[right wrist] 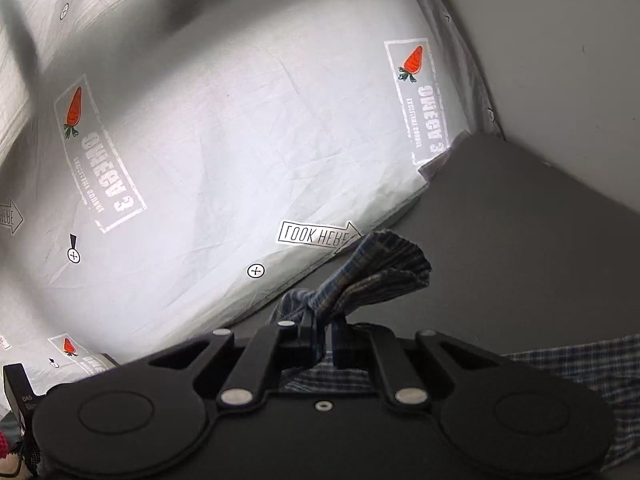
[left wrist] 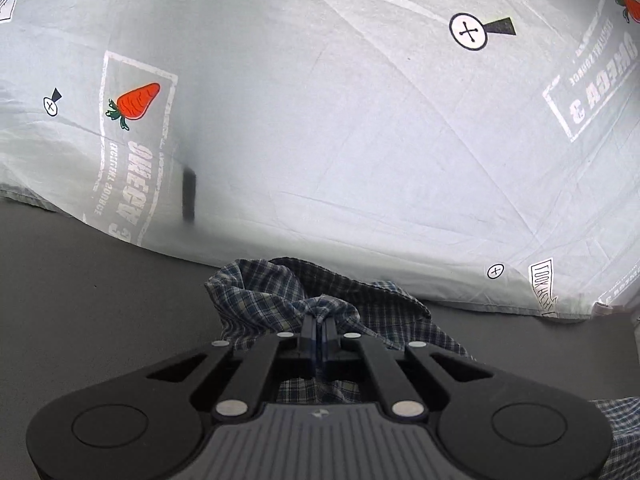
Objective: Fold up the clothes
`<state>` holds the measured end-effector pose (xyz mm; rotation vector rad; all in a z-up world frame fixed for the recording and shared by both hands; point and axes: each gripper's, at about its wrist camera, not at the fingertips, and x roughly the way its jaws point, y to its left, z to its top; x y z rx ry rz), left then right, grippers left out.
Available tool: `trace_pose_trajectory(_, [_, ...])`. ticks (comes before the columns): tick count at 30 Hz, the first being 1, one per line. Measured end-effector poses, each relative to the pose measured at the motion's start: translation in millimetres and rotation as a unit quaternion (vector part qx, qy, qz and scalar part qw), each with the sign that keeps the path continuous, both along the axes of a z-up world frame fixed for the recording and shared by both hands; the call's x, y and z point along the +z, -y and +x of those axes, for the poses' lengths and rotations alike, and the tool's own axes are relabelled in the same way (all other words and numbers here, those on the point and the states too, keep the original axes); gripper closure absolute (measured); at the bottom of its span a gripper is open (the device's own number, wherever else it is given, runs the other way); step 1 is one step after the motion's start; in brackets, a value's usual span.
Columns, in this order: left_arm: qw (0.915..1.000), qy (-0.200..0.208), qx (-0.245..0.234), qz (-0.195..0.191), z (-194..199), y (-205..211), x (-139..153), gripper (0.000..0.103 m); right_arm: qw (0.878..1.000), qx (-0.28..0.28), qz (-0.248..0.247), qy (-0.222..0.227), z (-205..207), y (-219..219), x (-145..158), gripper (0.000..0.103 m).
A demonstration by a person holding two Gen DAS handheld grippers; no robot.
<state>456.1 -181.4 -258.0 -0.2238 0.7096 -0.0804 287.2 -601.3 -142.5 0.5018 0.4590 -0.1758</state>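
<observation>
Both grippers are clamped on a blue-and-white checked garment [left wrist: 260, 292] over a dark grey surface [left wrist: 100, 300], with a pale printed sheet [left wrist: 320, 120] spread on the far side. In the left wrist view, the left gripper [left wrist: 319, 326] has its jaws closed on a bunched fold of the plaid cloth, which spreads to the near right beneath the tool. Only this view shows a dark upright shadow on the sheet at left. The right wrist view shows the right gripper [right wrist: 324, 336] pinching a gathered corner of the same garment [right wrist: 376, 268], the fabric fanning up and to the right past the fingertips. Only this view shows a plain light wall [right wrist: 560, 60] at far right and a black object marked "DAS" [right wrist: 22, 396] at the near left edge. The sheet's print, reading mirrored, carries orange carrots [right wrist: 74, 106], "OMEGA 3" stamps and an arrow labelled "LOOK HERE" [right wrist: 316, 235].
</observation>
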Motion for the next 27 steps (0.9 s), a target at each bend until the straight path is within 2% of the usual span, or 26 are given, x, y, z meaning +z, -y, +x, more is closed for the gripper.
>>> trace_pose_trajectory(3, [0.9966,-0.016,0.002,0.081,8.5,18.6,-18.8,0.082,0.998,-0.016,-0.019,-0.057,20.2,7.4,-25.2,0.095])
trace_pose_trajectory(4, [0.9934,-0.027,0.004,0.111,10.3,24.8,-28.3,0.071,0.996,-0.023,-0.014,-0.087,26.8,12.2,-38.5,0.093])
trace_pose_trajectory(5, [0.9913,-0.041,0.0,0.125,10.7,27.2,-35.2,0.067,0.99,-0.029,0.006,-0.135,33.9,18.8,-59.9,0.089])
trace_pose_trajectory(6, [0.9907,-0.056,-0.001,0.124,8.7,26.5,-39.0,0.066,0.984,-0.037,0.03,-0.173,34.6,24.6,-80.6,0.085])
trace_pose_trajectory(7, [0.9916,-0.062,0.001,0.114,5.7,24.7,-38.9,0.064,0.98,-0.043,0.05,-0.188,33.9,28.8,-91.3,0.084])
trace_pose_trajectory(8, [0.9942,-0.058,0.002,0.091,-1.4,21.3,-36.0,0.058,0.978,-0.05,0.073,-0.187,28.9,32.1,-100.1,0.081])
trace_pose_trajectory(9, [0.9958,-0.051,0.0,0.076,-7.1,19.7,-32.4,0.054,0.977,-0.058,0.097,-0.183,22.9,35.3,-108.9,0.072])
trace_pose_trajectory(10, [0.9963,-0.04,-0.006,0.076,-15.2,20.8,-28.6,0.047,0.976,-0.068,0.115,-0.174,14.5,35.9,-115.9,0.056])
trace_pose_trajectory(12, [0.9966,-0.017,-0.02,0.078,-31.9,23.6,-21.1,0.046,0.973,-0.088,0.142,-0.16,3.2,37.5,-125.9,0.052])
trace_pose_trajectory(15, [0.9935,0.003,-0.07,0.089,-47.9,33.9,-20.9,0.046,0.968,-0.111,0.173,-0.144,1.9,43.7,-131.2,0.052])
trace_pose_trajectory(17, [0.992,-0.009,-0.089,0.089,-48.0,40.5,-30.2,0.046,0.964,-0.126,0.193,-0.131,2.0,46.9,-133.1,0.052])
trace_pose_trajectory(19, [0.9904,-0.023,-0.094,0.098,-43.7,45.6,-42.1,0.046,0.965,-0.134,0.196,-0.109,3.3,46.7,-129.6,0.059])
trace_pose_trajectory(20, [0.9897,-0.029,-0.088,0.108,-39.3,47.3,-49.3,0.046,0.969,-0.131,0.185,-0.099,3.8,44.8,-124.6,0.063])
trace_pose_trajectory(22, [0.9879,-0.045,-0.082,0.124,-28.0,48.2,-61.5,0.046,0.977,-0.121,0.151,-0.086,4.7,39.4,-111.5,0.078])
trace_pose_trajectory(23, [0.9882,-0.048,-0.08,0.122,-19.8,45.8,-64.1,0.046,0.981,-0.116,0.131,-0.087,4.8,36.5,-105.4,0.08])
trace_pose_trajectory(27, [0.9893,-0.025,-0.098,0.106,2.3,44.5,-56.6,0.045,0.99,-0.093,0.066,-0.083,2.6,26.7,-85.8,0.093])
